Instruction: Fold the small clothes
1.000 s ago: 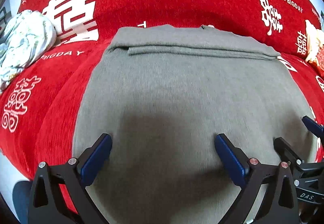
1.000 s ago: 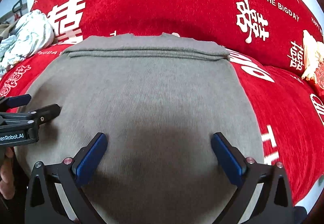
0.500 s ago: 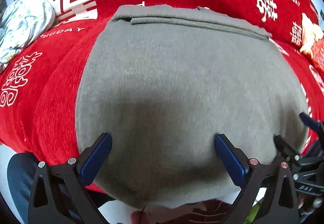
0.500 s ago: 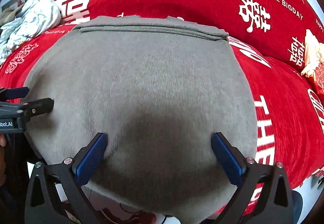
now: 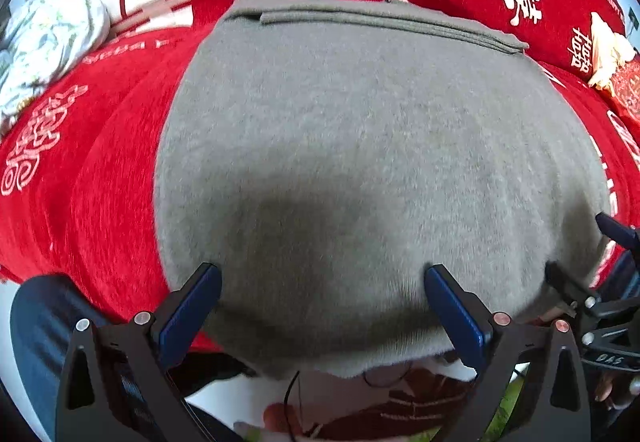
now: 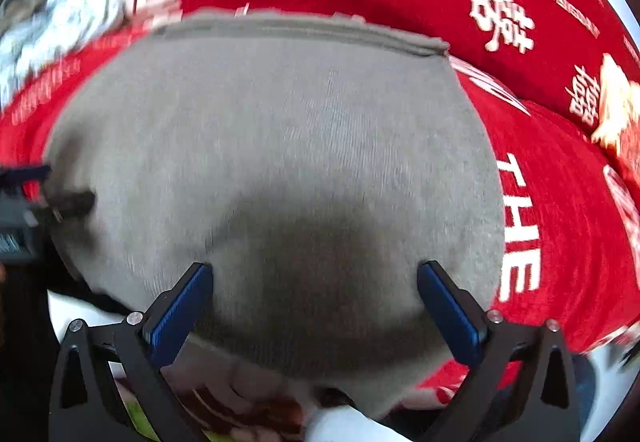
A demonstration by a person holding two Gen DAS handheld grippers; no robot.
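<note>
The grey knit garment point(image 5: 360, 146) lies flat on the red wedding-print bedspread point(image 5: 100, 182), its far edge already doubled over, near hem hanging off the front edge. The big folds look undone. Left tongs point(image 5: 322, 298) and right tongs point(image 6: 314, 294) hover wide apart, gripping nothing. Print reads "THE BIGDAY".

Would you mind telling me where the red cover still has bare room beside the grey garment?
Bare red cover lies left of the grey garment, short of the white bundle. Another strip runs right of it, before the cream item. The middle is taken by the garment.
</note>
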